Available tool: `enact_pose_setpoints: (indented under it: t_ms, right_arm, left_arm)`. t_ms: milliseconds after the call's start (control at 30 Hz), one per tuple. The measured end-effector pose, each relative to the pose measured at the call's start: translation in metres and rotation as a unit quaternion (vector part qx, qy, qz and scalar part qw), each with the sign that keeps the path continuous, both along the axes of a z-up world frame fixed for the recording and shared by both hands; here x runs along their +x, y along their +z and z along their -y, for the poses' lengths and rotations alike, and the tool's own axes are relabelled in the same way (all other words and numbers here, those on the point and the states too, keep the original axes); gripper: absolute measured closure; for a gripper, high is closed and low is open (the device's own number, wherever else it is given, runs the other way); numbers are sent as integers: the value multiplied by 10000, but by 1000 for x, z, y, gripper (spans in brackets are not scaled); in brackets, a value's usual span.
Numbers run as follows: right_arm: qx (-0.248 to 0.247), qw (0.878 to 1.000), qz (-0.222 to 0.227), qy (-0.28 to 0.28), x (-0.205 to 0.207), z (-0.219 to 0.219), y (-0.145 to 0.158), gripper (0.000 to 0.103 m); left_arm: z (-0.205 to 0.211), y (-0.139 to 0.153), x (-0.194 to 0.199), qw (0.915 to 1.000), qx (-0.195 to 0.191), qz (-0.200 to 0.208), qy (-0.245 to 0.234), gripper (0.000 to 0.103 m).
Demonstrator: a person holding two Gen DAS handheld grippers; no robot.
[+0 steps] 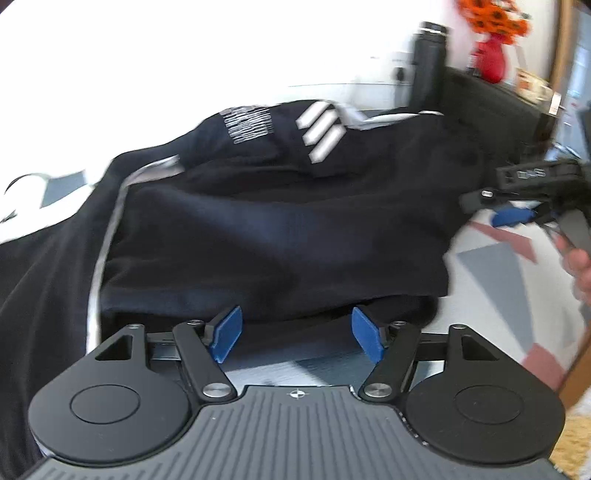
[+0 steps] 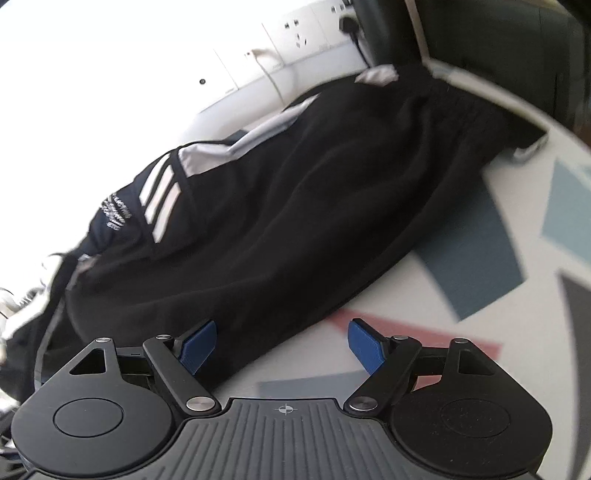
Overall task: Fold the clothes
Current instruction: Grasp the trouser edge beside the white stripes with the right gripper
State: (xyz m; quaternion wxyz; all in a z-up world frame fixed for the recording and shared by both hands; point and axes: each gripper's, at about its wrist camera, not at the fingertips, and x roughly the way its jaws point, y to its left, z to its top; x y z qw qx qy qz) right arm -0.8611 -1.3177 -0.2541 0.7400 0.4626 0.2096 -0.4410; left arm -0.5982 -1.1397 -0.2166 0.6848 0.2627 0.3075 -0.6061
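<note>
The left gripper (image 1: 297, 334) and the right gripper (image 2: 282, 343) both hover with jaws spread, grasping nothing. Just beyond them a black garment (image 1: 266, 229) with white stripes lies folded over itself on the patterned tabletop (image 2: 480, 266). It looks soft, limp and light; pinching a doubled hem edge near a corner seems the safest hold.

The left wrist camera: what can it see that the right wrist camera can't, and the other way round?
Only the left wrist view shows the red vase of orange flowers, a tall black bottle and the right gripper in a hand. Only the right wrist view shows white wall sockets with a black plug. Both show the black garment with white stripes on the patterned tabletop, with open blue-padded jaws in front.
</note>
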Motion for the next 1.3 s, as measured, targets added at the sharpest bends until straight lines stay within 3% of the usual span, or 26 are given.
enact_pose_setpoints:
  t_ms: [133, 300, 400, 467, 533, 600, 700, 867, 967, 1300]
  right_arm:
    - [435, 9980, 319, 338, 20, 5, -7, 23]
    - [406, 9956, 204, 816, 55, -7, -6, 27]
    - [162, 9933, -111, 1140, 76, -19, -2, 31]
    - [-39, 9902, -419, 1334, 90, -27, 2, 46]
    - [-258, 9841, -807, 1561, 99, -33, 4, 69]
    - [-420, 9782, -1074, 1727, 105, -38, 6, 81]
    - [-451, 9777, -1028, 1775, 100, -39, 8, 89]
    - [-417, 9784, -896, 1816, 86, -35, 12, 92]
    - [-369, 9798, -882, 1754, 73, -34, 15, 94]
    - [-227, 9899, -1041, 939, 13, -29, 20, 100]
  left_arm:
    - [-6, -5, 16, 9986, 59, 199, 482, 32]
    - [-10, -8, 28, 9962, -25, 322, 812, 22]
    - [-6, -10, 28, 9951, 16, 299, 945, 13]
    - [0, -13, 25, 9946, 57, 282, 995, 10]
    - [5, -15, 22, 9943, 80, 270, 1028, 8]
    - [10, -19, 21, 9937, 141, 201, 1092, 7]
    - [15, -26, 20, 9939, 297, -52, 1062, 7]
    - [17, -27, 10, 9960, 364, -239, 777, 7]
    - [16, -24, 11, 9951, 336, -560, 737, 7]
    - [3, -15, -11, 9940, 302, -973, 400, 6]
